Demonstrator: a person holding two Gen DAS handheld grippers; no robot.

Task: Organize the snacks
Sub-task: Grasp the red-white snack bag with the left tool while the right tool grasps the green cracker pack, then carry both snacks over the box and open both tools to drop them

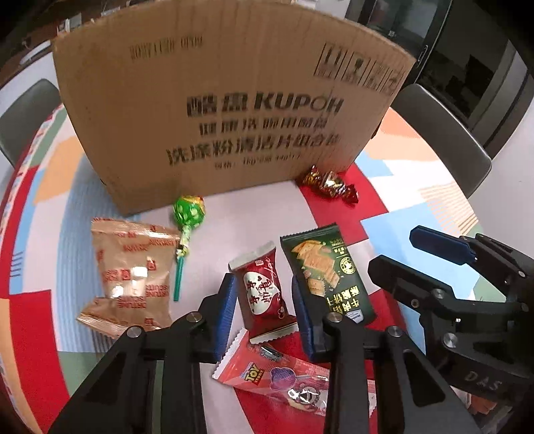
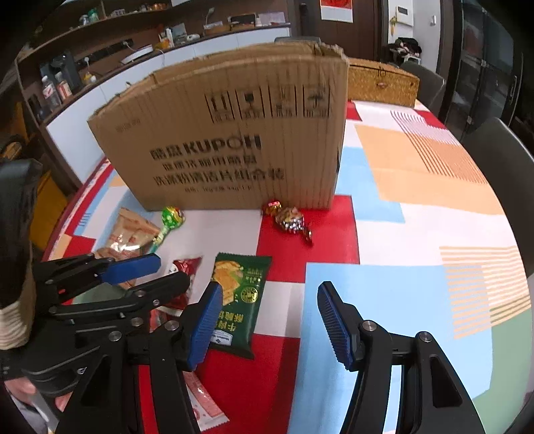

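Patterned tablecloth [image 2: 417,173] is covering the table w/ red, blue, orange & white blocks. Woven case [image 2: 380,83] is sitting at the far right. Grey chair [image 2: 494,150] is standing on the right side, 2nd chair [image 1: 26,113] on the left. Bottles [image 2: 50,91] are standing on the far-left counter [image 2: 100,90]; red poster [image 2: 336,10] is hanging on the far wall.

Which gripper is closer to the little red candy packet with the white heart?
Left. The left gripper has its fingers on either side of the red candy packet. The right gripper hangs off to that packet's right, beside the green cracker packet.
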